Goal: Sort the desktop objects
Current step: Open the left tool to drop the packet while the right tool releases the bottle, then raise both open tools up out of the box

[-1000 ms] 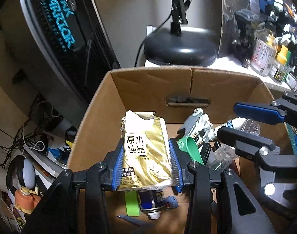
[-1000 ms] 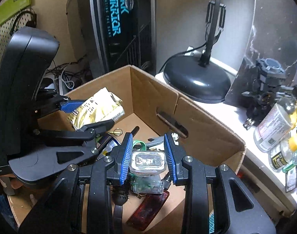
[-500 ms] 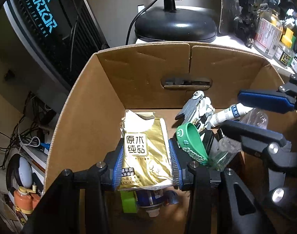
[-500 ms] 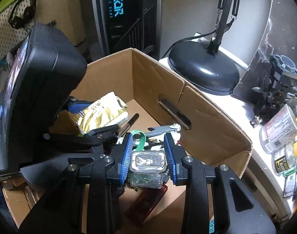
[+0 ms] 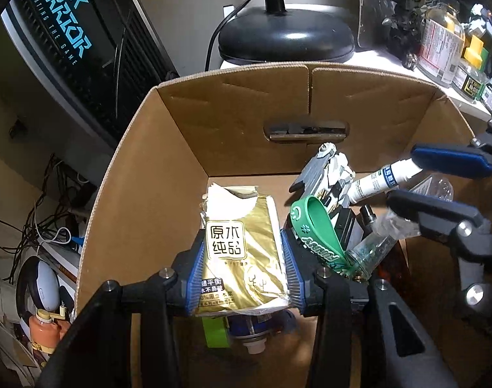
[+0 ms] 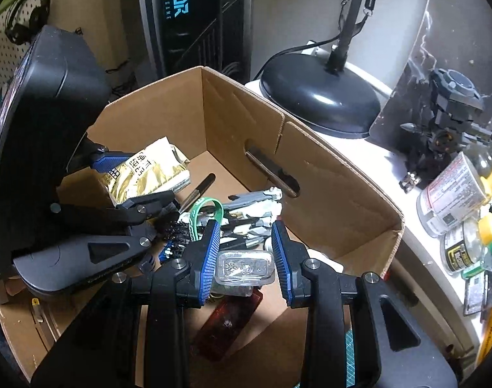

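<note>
Looking steeply down along the left tool (image 5: 242,271) from close above, straight into the cardboard box (image 5: 233,129) toward its slotted far wall, the right tool (image 5: 440,187) entering at the right edge. Looking down along the right tool (image 6: 244,255) from nearer the box's (image 6: 326,181) right corner, the left tool (image 6: 129,181) at left. Shared: box interior, gold packet (image 5: 242,242) (image 6: 149,171), green wristband (image 5: 317,226) (image 6: 207,207), lamp base (image 5: 286,40) (image 6: 320,97).

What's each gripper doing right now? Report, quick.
Left gripper: closed on the gold packet, jaws just easing wider.
Right gripper: closed on the clear bottle.
</note>
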The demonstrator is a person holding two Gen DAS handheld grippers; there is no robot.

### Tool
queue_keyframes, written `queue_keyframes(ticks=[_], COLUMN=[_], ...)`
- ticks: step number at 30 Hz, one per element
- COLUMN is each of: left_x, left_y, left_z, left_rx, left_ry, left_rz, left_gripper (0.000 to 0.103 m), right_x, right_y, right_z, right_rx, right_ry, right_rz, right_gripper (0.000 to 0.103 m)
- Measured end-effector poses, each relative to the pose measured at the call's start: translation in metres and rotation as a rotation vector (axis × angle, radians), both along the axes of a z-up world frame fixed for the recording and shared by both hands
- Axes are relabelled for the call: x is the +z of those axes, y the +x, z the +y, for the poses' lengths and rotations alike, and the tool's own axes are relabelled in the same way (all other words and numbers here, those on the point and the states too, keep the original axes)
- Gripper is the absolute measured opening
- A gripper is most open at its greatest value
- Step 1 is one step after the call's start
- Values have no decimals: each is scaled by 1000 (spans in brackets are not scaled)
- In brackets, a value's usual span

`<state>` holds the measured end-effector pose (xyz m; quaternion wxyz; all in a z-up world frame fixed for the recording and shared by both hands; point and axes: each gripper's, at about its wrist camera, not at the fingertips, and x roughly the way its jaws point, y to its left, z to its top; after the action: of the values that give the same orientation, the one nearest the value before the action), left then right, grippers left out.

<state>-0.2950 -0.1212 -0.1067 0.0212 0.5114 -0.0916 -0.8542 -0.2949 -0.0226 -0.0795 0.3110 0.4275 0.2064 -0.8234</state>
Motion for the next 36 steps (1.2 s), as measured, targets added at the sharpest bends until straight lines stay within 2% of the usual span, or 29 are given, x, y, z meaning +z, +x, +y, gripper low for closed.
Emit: queue_keyframes(ticks=[6, 7, 11, 15, 17, 19, 36], left_x=[-1, 0, 8, 13, 14, 15, 41], left_y=[3, 4, 10, 14, 16, 16, 41], left_z=[1, 1, 1, 3, 3, 2, 13], left_rx=[22, 28, 58, 74, 83, 88, 102], left_ry=[-21, -31, -62, -51, -51, -53, -78], left_rz=[-23, -20, 19, 31, 27, 34, 88], left_gripper=[51, 54, 76, 77, 82, 83, 83], right_x=[6, 7, 11, 13, 14, 16, 40], right_y=[4, 5, 8, 13, 16, 18, 44], right_z=[8, 9, 12, 13, 14, 16, 24], right_rx=[-12, -13, -19, -18, -16, -17, -4], right_ry=[-15, -20, -38, -45, -48, -47, -49], right_rz=[10, 9, 16, 19, 21, 23, 71], right_gripper=[37, 37, 42, 43, 44, 49, 49])
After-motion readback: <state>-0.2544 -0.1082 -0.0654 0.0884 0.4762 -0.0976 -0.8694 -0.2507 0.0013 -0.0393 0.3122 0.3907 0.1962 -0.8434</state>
